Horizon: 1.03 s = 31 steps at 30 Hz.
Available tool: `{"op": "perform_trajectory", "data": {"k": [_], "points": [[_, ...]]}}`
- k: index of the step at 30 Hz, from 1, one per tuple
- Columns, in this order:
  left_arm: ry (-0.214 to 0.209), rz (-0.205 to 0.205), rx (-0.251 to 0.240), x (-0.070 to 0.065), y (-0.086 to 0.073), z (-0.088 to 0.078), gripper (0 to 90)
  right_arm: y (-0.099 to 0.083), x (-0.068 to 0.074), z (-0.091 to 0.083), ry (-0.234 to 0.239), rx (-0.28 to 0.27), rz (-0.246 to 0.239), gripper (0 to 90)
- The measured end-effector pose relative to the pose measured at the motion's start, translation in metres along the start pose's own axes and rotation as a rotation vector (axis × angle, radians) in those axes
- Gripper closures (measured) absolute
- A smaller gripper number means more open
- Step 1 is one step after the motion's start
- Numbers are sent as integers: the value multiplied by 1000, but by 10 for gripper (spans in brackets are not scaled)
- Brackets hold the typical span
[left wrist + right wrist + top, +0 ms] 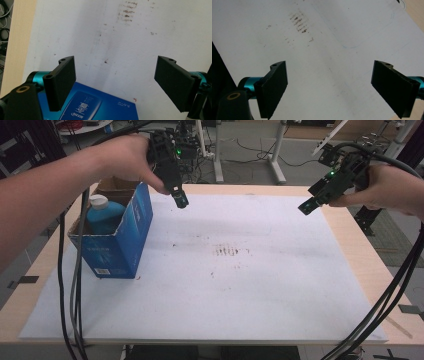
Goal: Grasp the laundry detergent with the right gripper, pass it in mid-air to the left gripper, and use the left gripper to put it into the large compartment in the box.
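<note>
Here, left gripper [181, 200] jaws spread wide and empty, hovering just beside the blue carton's [117, 245] far upper corner, teal bottle [104, 214] standing inside the carton, right gripper [306, 207] likewise gaping, well apart from the carton over the stained white mat [240, 285].

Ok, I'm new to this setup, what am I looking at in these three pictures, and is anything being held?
A person holds hand tools with two-jaw tongs. The high view looks down on the table: left tongs hover beside an open blue box with a blue bottle standing inside; right tongs hover at the far right. The other two pictures come from cameras riding on each tool, looking along its black jaws at the stained white sheet. Both tongs are open and hold nothing.
</note>
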<state>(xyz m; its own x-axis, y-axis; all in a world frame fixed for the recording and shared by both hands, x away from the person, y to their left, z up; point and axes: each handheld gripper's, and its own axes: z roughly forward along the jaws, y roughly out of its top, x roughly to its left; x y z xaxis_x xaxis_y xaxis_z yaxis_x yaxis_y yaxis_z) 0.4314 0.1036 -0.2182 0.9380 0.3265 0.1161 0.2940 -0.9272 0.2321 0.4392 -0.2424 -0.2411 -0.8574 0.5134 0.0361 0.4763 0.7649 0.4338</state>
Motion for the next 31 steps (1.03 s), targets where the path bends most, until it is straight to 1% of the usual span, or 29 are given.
{"op": "perform_trajectory", "data": {"k": [4,6,8,9,10,15,21,23,31], "points": [[-2,3,0,0,-1,0,176,2,1,1,6,5,2,130],[-3,10,3,0,-2,0,176,2,1,2,7,8,-7,130],[-7,7,1,0,-3,2,176,3,2,3,11,11,-9,130],[-9,5,1,-1,-3,4,176,5,3,4,12,17,-19,130],[-14,12,4,-2,-4,7,176,5,4,5,12,21,-16,130],[-18,11,9,-3,-6,10,176,7,5,6,13,19,-24,131],[-16,8,2,-3,-7,10,176,8,3,7,12,21,-17,130],[-17,7,9,-3,-7,10,176,7,3,7,14,22,-17,130],[-14,4,7,-3,-7,9,176,6,1,6,12,16,-16,131]]}}
